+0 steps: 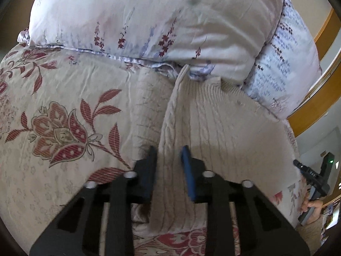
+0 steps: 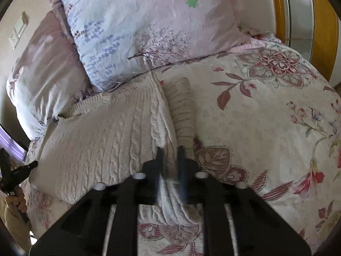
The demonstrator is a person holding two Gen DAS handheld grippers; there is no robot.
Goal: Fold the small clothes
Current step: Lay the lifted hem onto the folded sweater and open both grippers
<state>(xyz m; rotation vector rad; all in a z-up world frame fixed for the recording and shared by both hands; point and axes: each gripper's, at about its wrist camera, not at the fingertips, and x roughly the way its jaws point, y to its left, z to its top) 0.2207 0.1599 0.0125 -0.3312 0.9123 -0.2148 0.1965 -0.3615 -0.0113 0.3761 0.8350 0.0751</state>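
- The cream cable-knit sweater [image 2: 102, 140] lies flat on the floral bedspread [image 2: 266, 117], its upper end reaching the pillows [image 2: 149, 32] and one sleeve [image 2: 183, 111] lying alongside its right edge.
- The left gripper [image 1: 169, 155] pinches a raised ridge of knit at the sweater's left edge; cloth fills the narrow gap between its blue pads [image 1: 188, 170].
- The right gripper [image 2: 170, 155] is pressed nearly together on the gathered right edge of the sweater, just below the sleeve's cuff; the blur there hides how deep the cloth sits.
- Risk, shallow bite: each grip appears to hold only a thin fold near the fingertips. A loose, stretchy knit can slip out once its weight hangs from that fold.
- Risk, uneven fold: if one edge releases before the other, the panel lands skewed and the fold line runs crooked.
- Risk, stray sleeve: the sleeve lies free beside the right grip. It may drag along, bunch beneath the body, or stay behind outside the fold.
- Risk, snagged bedding: the bedspread lies directly under both grips. A caught layer would lift with the garment and wrinkle the working surface.
- Risk, crowding: the pillows touch the sweater's far end and leave little room for a fold carried that way.
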